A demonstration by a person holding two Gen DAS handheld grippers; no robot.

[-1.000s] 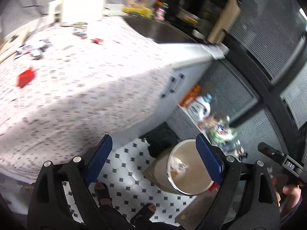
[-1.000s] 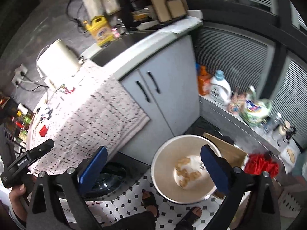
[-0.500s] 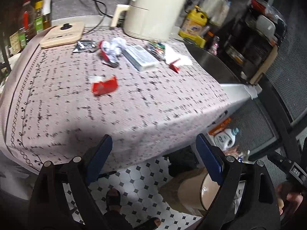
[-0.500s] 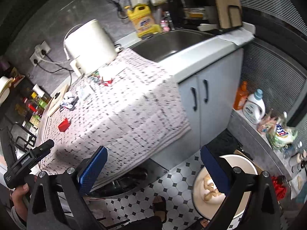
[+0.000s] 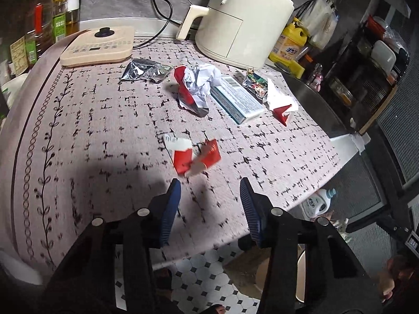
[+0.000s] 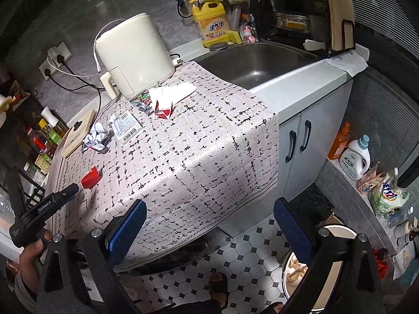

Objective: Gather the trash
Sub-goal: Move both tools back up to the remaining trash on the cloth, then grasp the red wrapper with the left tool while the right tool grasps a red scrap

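Left gripper [image 5: 209, 191] poised above the near part of the cloth-covered counter [image 5: 78, 130], jaws partly open and empty, aimed at the torn red-and-white paper wrapper [image 5: 193, 155] lying just beyond its tips. Right gripper [image 6: 209, 219] held off the counter's near edge, jaws wide and empty, above the tiled floor; the round metal bin [image 6: 327, 269] stands below at right. Further litter lies farther back: crumpled foil pouch [image 5: 144, 70], crushed white-and-red paper ball [image 5: 199, 83], flat teal-and-white carton [image 5: 238, 99]. Advice: advance low, straddle the wrapper's bunched middle, close fully, since thin paper probably slips from a shallow pinch.
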